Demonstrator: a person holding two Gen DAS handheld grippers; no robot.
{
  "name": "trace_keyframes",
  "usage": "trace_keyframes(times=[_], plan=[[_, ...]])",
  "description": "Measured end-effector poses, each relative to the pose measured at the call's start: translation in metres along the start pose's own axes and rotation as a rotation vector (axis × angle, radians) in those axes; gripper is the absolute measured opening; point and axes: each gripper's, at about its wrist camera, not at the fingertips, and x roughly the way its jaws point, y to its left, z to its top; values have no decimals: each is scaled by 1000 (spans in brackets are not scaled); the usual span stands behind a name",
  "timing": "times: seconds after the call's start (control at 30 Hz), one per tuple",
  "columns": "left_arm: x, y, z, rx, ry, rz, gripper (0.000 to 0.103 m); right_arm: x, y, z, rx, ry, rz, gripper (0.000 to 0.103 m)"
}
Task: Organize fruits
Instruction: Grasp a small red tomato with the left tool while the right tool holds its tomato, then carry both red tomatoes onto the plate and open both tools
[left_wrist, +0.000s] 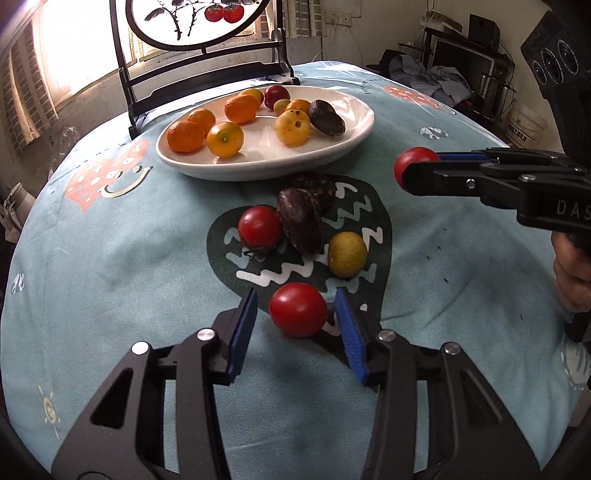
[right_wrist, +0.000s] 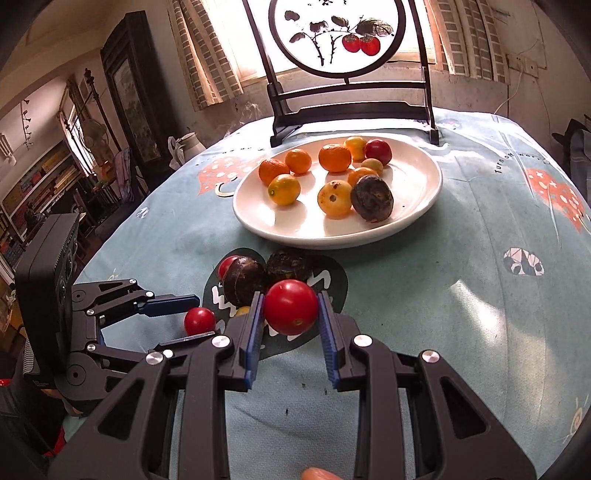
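A white plate (left_wrist: 364, 127) holds oranges, yellow fruits, a red one and a dark one; it also shows in the right wrist view (right_wrist: 417, 206). On the cloth lie a red tomato (left_wrist: 259, 229), two dark fruits (left_wrist: 300, 220) and a yellow fruit (left_wrist: 347, 254). My left gripper (left_wrist: 295, 308) is open around a second red tomato (left_wrist: 297, 309) resting on the cloth, pads apart from it. My right gripper (right_wrist: 291, 308) is shut on a third red tomato (right_wrist: 291, 306), held above the cloth; it appears in the left wrist view (left_wrist: 413, 162).
A dark wooden stand with a round painted screen (right_wrist: 332, 37) stands behind the plate. The table has a light blue patterned cloth (left_wrist: 110, 277). A hand (left_wrist: 570, 277) holds the right gripper at the right edge.
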Motion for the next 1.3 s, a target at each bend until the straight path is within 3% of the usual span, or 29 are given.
trace_keyframes(times=[0.17,0.4,0.67,0.8,1.0,1.17,1.3], plan=[[4,-3,-1,18,8,7,36,0,0,0,0,2,1,29],[3,-5,-1,26,2,17,31,1,1,0,-3,5,-6,29],[-14,10,5,-55,-36,-46,30,2,1,1,-12,-5,22,29],[-28,23,27,-100,-104,-30,30,2,0,14,-20,-41,36,29],[-16,47,87,-174,-172,6,30,19,-18,46,4,-127,-36,29],[25,56,120,-184,-151,81,30,45,-32,62,9,-113,-61,29],[46,65,127,-205,-123,90,30,60,-33,65,-12,-90,-59,29]])
